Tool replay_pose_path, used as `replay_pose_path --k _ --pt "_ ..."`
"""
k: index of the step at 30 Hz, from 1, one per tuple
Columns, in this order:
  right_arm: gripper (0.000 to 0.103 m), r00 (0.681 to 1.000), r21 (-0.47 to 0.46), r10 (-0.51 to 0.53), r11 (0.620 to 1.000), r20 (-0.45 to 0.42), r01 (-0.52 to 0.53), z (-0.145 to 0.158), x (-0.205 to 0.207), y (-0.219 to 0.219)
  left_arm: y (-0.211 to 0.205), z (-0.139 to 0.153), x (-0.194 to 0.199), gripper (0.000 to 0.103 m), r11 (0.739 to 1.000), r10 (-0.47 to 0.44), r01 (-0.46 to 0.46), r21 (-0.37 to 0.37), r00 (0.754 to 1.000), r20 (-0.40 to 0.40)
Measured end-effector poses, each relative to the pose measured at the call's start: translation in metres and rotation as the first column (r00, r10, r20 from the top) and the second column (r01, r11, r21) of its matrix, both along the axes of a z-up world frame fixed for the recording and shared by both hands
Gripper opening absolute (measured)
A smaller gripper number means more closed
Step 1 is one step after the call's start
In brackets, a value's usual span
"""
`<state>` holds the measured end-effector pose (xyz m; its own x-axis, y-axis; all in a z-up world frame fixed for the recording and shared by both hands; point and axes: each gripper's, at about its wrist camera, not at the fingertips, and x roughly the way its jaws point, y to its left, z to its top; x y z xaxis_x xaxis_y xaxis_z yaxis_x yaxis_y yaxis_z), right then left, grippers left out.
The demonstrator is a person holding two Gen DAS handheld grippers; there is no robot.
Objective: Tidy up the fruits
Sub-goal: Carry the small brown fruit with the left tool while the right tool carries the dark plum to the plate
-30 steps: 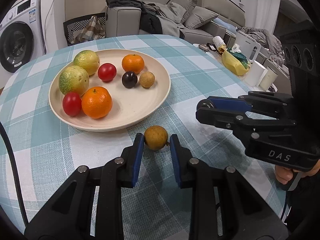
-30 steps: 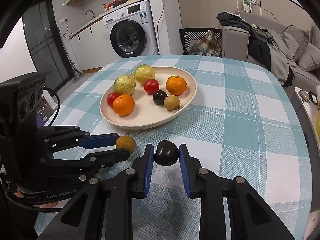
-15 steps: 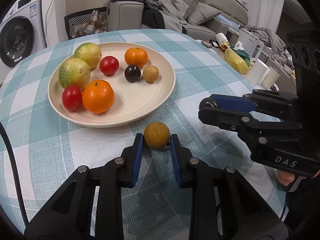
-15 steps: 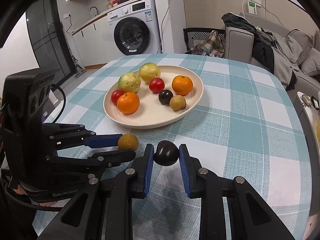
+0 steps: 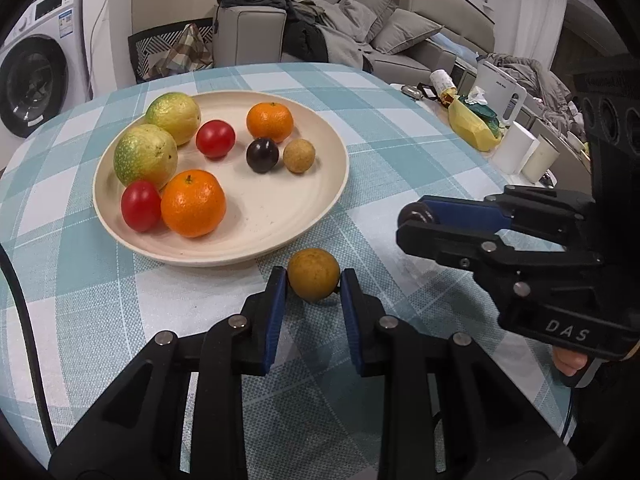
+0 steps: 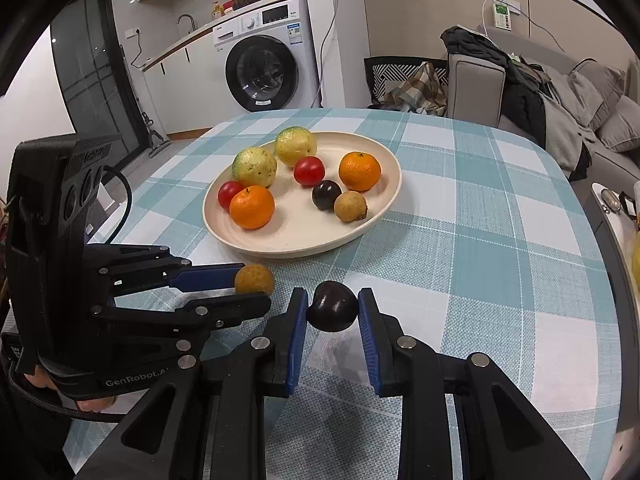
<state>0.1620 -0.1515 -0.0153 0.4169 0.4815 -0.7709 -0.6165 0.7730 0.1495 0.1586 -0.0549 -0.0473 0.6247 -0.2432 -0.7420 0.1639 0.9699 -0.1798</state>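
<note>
Behind the round table with its teal-and-white checked cloth (image 5: 400, 152) I see a grey sofa heaped with clothes and a white washing machine (image 6: 262, 68); compared with a second ago the cream round plate (image 5: 320, 216) sits a little nearer and larger in both wrist views, though its eight fruits lie as before; my left gripper (image 5: 313, 280) is clamped, as it was then, on the small round tan-brown fruit (image 5: 314, 274), blue pads pressing its two sides, just short of the plate's near rim and above the cloth; my right gripper (image 6: 333, 307) likewise grips the dark purple, nearly black round fruit (image 6: 333, 307), which is beside the tan one and near the plate; both fruits are close to spheres, so I can name no long axis for the tan one; the dark one looks slightly broader across the pads, with a dimple at its top; both grippers point down toward the plate.
</note>
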Motion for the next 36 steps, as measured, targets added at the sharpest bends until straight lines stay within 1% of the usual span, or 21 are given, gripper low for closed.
replay_pose_path --k 3,7,15,22,32,36 --pt "0.027 1.000 0.004 -0.001 1.000 0.004 0.001 0.000 0.000 0.000 -0.004 0.005 -0.004 0.024 1.000 -0.012 0.011 0.021 0.999 0.030" --pt "0.027 1.000 0.007 -0.002 1.000 0.004 0.002 -0.001 0.001 0.001 -0.005 0.013 -0.008 0.024 1.000 -0.014 0.013 0.023 0.998 0.058" --pt "0.027 1.000 0.033 0.000 0.999 0.011 0.000 0.001 0.004 0.006 0.006 0.027 -0.014 0.024 1.000 0.024 -0.024 0.003 0.994 0.108" --pt "0.027 1.000 0.067 -0.008 0.998 0.023 0.007 0.002 0.010 0.010 0.015 0.034 -0.014 0.024 0.998 0.059 -0.062 0.013 0.988 0.143" --pt "0.027 0.999 0.108 -0.024 0.994 0.038 0.020 0.005 0.019 0.015 0.032 0.034 -0.008 0.024 0.992 0.125 -0.127 0.004 0.978 0.165" --pt "0.027 0.999 0.120 -0.024 0.993 0.039 0.020 0.005 0.021 0.020 0.037 0.032 -0.003 0.024 0.989 0.143 -0.145 0.002 0.976 0.162"
